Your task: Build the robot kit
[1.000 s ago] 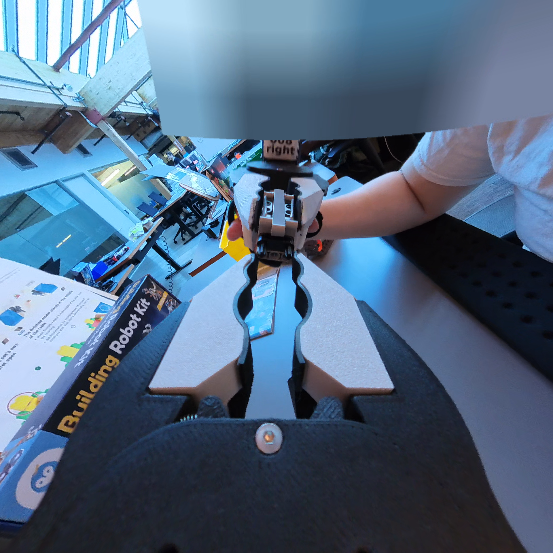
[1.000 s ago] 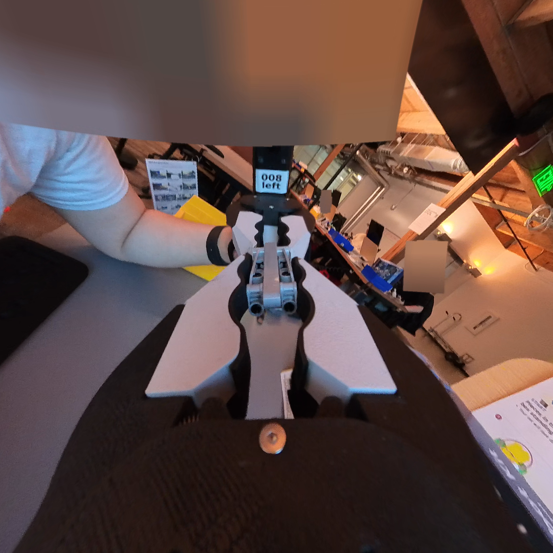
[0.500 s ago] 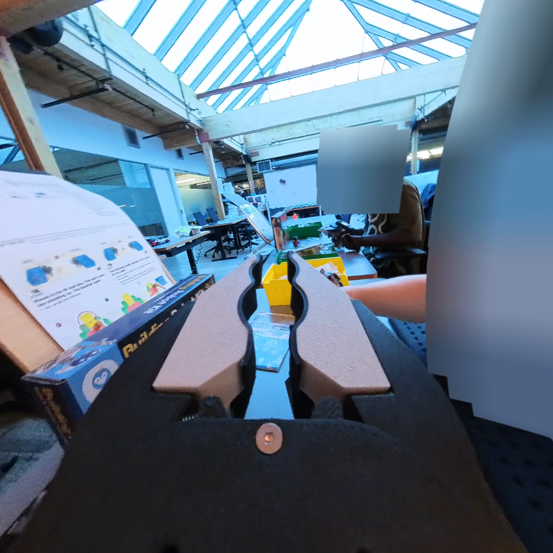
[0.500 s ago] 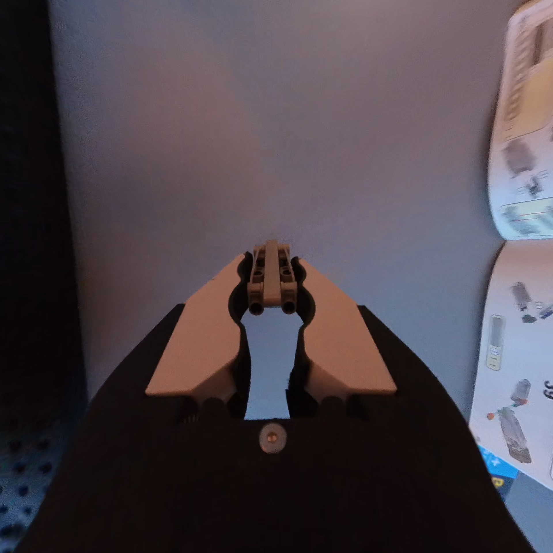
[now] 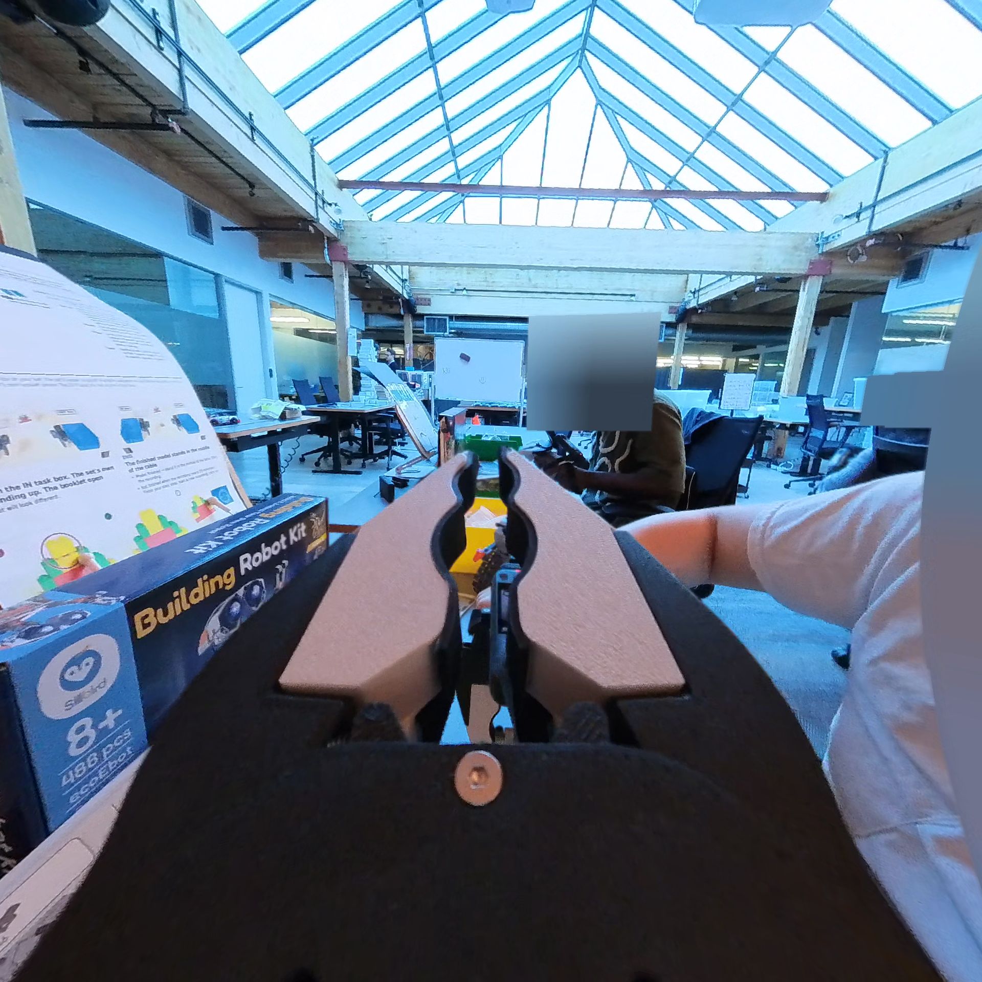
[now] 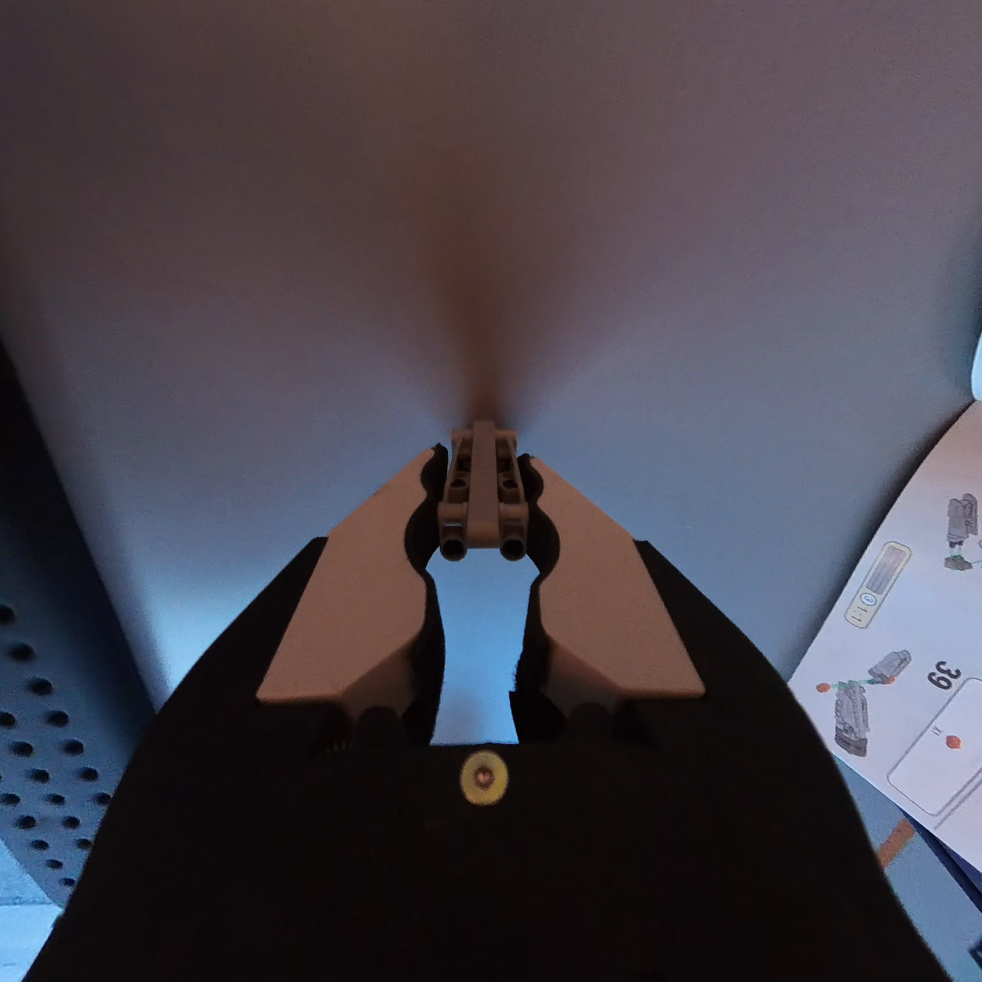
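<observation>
My right gripper [image 6: 482,457] is shut on a small grey beam assembly [image 6: 482,499] made of holed building pieces, with two black pin ends at its near end. It points straight down at the grey tabletop [image 6: 478,212], and the piece's far end sits close over its own shadow. My left gripper [image 5: 486,462] is raised and level, looking across the room. Its jaws are almost together and hold nothing. Part of a black device and a hand show low in the slit between its fingers.
A blue kit box [image 5: 159,611] and an upright instruction sheet [image 5: 79,451] stand at the left. A yellow bin [image 5: 473,542] lies ahead. An arm in a white sleeve [image 5: 770,542] reaches in at the right. An open booklet [image 6: 903,664] and a black perforated mat [image 6: 37,717] flank the right gripper. About 35 cm separates my left fingertips from my right.
The two grippers have parted. The left one swung up to face the room and its jaws narrowed. The right one turned down to the table with the grey assembly and came closer to it.
</observation>
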A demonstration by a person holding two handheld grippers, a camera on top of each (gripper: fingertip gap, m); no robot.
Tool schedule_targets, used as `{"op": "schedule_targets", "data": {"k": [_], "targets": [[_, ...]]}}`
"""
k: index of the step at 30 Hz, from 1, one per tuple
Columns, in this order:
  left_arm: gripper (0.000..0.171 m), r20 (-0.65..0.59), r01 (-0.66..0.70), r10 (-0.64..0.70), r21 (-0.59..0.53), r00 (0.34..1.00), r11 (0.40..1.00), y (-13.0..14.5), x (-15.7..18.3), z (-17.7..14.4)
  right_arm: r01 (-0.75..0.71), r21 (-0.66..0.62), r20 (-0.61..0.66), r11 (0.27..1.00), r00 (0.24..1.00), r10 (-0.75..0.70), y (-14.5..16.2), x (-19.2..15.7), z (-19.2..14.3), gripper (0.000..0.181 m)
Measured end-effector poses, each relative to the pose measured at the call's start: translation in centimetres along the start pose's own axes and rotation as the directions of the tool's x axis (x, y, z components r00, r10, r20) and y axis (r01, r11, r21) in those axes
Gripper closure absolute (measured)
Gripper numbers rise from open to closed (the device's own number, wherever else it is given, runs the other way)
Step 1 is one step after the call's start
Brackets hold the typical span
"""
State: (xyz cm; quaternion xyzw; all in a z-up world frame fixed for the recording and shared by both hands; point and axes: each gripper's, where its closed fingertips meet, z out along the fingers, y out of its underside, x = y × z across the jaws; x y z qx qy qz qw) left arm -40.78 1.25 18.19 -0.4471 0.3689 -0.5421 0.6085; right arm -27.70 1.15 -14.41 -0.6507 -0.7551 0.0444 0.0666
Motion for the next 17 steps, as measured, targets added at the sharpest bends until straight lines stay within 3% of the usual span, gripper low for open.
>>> {"op": "schedule_targets", "data": {"k": [17], "targets": [[0.167, -0.005, -0.010, 0.010, -0.008, 1.000, 1.000, -0.07, 0.57, 0.15, 0.055, -0.103, -0.004, 0.993, 0.998, -0.056, 0.16, -0.30, 0.14, 0.155]]}}
